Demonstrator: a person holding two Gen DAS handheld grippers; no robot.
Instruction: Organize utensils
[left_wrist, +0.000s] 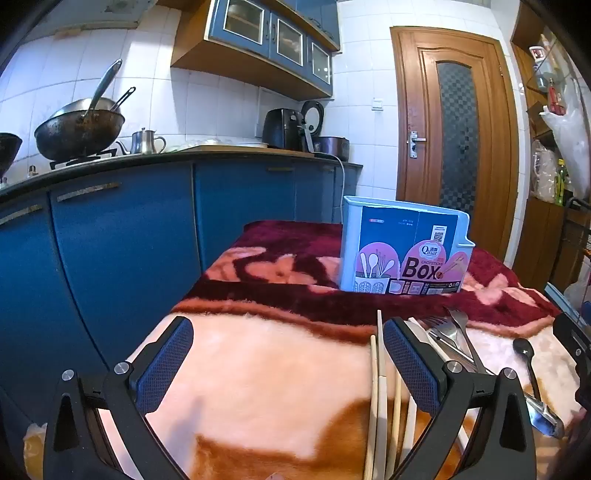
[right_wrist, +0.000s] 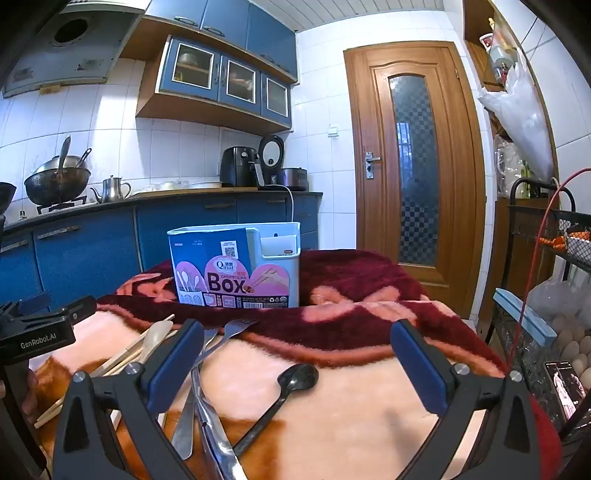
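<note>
**Kitchen table: utensils loose, holder box standing behind**

Item 1: chopsticks box, pale blue with a printed sleeve, upright on the dark red band of the blanket, beyond both grippers and apart from the cutlery.

Item 2: wooden chopsticks, several, lying lengthwise just inside the left gripper's right-hand finger; the count is unclear where that finger covers them.

Item 3: metal forks, overlapping in a loose heap with other steel handles; the right gripper's left-hand finger crosses the heap.

Item 4: black spoon, lying alone between the right gripper's fingers, touched by neither.

Item 5: pale wooden spoon, resting on the chopsticks.

Left gripper: jaws fully apart, holding nothing. Right gripper: likewise spread wide and empty.

Surface: fleece blanket, peach, tan and maroon. Room: blue base cabinets, a wok on the hob, a wooden door.

Hard to read: lower utensil handles are cut off by the frame edge; a dark screen at far right is possibly a phone.
</note>
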